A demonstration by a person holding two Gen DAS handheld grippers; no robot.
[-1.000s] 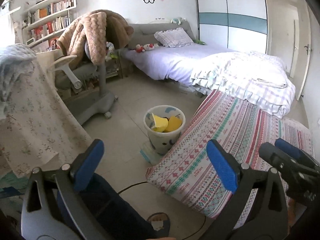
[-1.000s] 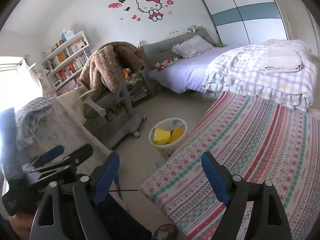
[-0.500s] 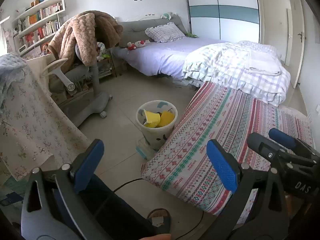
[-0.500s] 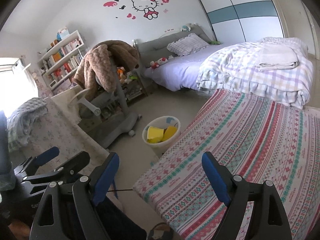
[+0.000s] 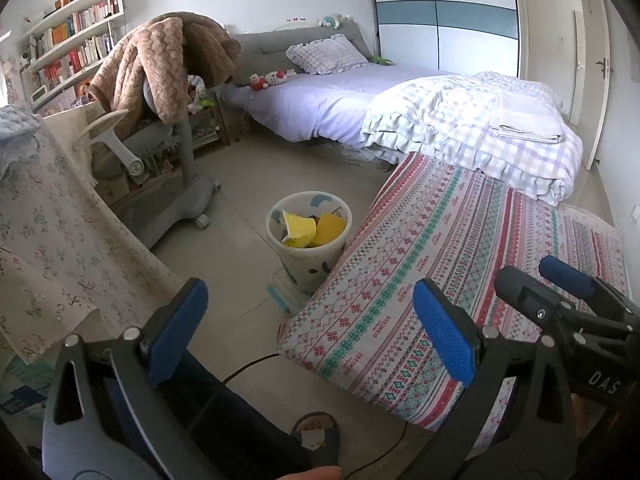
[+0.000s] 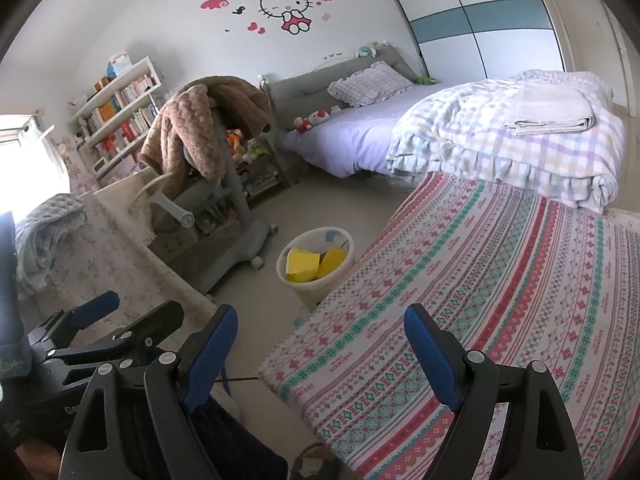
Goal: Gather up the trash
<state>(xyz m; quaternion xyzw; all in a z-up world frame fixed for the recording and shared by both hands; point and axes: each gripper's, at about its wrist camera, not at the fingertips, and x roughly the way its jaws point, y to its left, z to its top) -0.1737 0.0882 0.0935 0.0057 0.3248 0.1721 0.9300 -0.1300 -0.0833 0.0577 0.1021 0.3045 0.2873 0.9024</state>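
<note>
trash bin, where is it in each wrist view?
Left wrist: bin just left of centre, on the floor, against the patterned cloth.
Right wrist: bin at centre, at the same cloth's left edge.
Shared landmark: yellow trash inside it.

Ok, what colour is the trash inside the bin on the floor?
Yellow trash in the white bin; it shows best in the right wrist view.
</note>
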